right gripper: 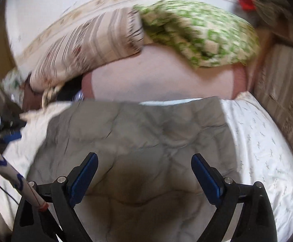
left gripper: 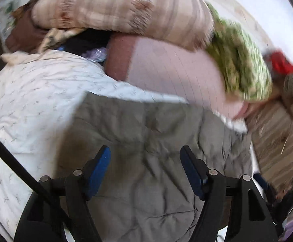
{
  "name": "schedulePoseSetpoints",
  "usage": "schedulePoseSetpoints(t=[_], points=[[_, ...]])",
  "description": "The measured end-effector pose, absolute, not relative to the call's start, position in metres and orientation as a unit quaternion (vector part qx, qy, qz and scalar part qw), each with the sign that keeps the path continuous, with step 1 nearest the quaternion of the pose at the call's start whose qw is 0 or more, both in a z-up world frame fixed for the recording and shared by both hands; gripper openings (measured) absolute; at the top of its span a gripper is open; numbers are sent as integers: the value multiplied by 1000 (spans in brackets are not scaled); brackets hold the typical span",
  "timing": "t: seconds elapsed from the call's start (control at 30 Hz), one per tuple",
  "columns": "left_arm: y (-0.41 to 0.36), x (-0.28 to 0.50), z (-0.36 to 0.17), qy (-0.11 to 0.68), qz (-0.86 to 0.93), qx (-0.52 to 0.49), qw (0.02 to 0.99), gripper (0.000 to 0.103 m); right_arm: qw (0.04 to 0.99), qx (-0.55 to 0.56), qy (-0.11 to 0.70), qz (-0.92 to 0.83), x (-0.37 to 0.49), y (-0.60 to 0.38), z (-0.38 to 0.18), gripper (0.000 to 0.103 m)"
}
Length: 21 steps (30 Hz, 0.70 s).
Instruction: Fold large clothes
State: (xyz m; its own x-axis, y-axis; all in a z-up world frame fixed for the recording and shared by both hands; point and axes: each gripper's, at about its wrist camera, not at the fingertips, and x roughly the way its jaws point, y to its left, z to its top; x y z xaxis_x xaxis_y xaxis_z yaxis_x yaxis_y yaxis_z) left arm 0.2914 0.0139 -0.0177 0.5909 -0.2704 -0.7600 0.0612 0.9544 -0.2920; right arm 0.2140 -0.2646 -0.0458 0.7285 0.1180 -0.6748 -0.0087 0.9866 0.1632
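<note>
The grey garment (left gripper: 146, 141) lies spread on the white printed sheet (left gripper: 29, 92), directly ahead of and beneath both sets of tongs, and reads as a squarish, already doubled slab with straight far and side edges; judging by that shape, at least one fold is done and a further halving or a final tidy is likely what remains, though motion blur in both views makes the layers hard to count. The left gripper (left gripper: 145, 157) hangs released above the cloth, its blue pads (left gripper: 100, 169) wide apart and gripping nothing. The right gripper (right gripper: 144, 165) is likewise spread and empty over the same garment (right gripper: 138, 133). The fabric looks soft and puffy, creased into shallow quilted ridges, matte. Beyond the tongs sit a smooth pink pillow (right gripper: 162, 80), a striped beige cushion (left gripper: 116, 6) and a green patterned cloth (right gripper: 198, 32).
</note>
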Motion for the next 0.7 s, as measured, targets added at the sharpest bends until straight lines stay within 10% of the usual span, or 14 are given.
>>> schedulePoseSetpoints(t=[0.7], points=[[-59, 450, -127, 472, -17, -1, 882, 92, 900, 88, 425, -39, 374, -293, -155, 102]])
